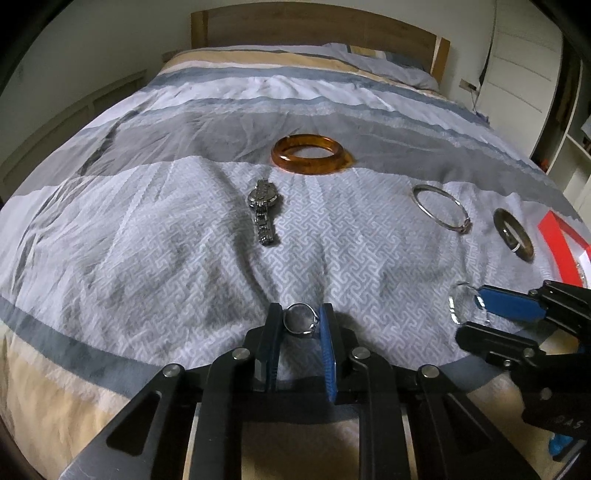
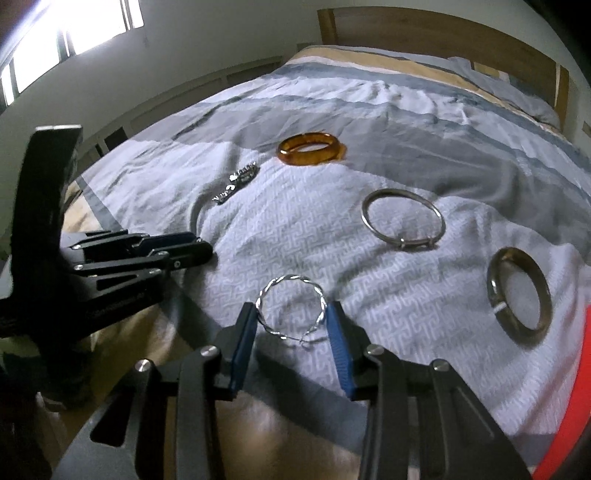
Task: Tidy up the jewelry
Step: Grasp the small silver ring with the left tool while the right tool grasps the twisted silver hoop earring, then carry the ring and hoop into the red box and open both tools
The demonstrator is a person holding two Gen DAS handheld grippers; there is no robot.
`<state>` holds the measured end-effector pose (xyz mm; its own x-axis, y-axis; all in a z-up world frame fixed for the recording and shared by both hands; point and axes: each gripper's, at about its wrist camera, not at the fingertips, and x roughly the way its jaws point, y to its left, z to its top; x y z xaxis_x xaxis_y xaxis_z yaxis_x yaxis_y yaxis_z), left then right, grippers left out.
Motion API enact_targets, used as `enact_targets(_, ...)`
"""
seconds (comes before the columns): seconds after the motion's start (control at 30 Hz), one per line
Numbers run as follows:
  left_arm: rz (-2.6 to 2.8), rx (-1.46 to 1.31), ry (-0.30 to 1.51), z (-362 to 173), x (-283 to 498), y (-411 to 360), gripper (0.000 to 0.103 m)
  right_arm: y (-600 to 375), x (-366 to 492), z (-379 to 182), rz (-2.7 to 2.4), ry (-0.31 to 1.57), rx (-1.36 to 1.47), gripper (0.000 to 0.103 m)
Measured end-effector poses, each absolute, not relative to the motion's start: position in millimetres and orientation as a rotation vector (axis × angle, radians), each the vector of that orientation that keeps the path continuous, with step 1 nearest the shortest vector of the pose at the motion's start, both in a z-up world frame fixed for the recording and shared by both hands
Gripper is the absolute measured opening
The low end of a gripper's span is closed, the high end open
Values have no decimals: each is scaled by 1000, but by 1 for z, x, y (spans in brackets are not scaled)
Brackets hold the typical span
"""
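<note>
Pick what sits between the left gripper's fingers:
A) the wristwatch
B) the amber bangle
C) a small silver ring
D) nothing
C: in the left wrist view the small silver ring sits between the fingers of the left gripper, while the amber bangle and wristwatch lie farther up the bed.

Bed cover (image 1: 177,229) matt woven cloth w/ fine raised weave, headboard (image 1: 295,26) smooth wood, amber bangle (image 1: 310,154) glossy translucent, watch (image 1: 263,210) & thin bangle (image 2: 403,219) polished metal, twisted wire bracelet (image 2: 291,312) shiny silver, dark bangle (image 2: 519,297) glossy, stone-like.
</note>
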<state>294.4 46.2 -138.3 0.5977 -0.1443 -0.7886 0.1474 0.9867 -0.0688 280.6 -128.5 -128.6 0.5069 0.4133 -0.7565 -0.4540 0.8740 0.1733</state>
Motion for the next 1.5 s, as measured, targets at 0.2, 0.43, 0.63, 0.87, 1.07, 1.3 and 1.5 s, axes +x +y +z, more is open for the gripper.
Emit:
enact_targets(0.2, -180, 11, 905, -120, 274, 39, 20, -148, 257, -102, 496, 870, -17, 36)
enact_targets(0.43, -217, 17, 884, -92, 250, 19, 20, -195, 219, -74, 422, 838, 24, 36)
enact_targets(0.63, -291, 40, 865, -71, 232, -24, 20, -255, 184, -57, 315, 813, 64, 36)
enact_targets(0.87, -422, 77, 857, -58, 218, -100, 20, -331, 155, -54, 181, 809, 102, 36)
enact_targets(1.07, -556, 119, 880, -65, 214, -177, 20, -390, 146, -71, 85, 848, 122, 37)
enact_targets(1.3, -688, 174, 918, -84, 218, -257, 20, -426, 159, -98, 50, 899, 131, 37)
enact_targets(1.5, -709, 213, 968, -109, 225, -292, 20, -438, 177, -114, 69, 938, 115, 37)
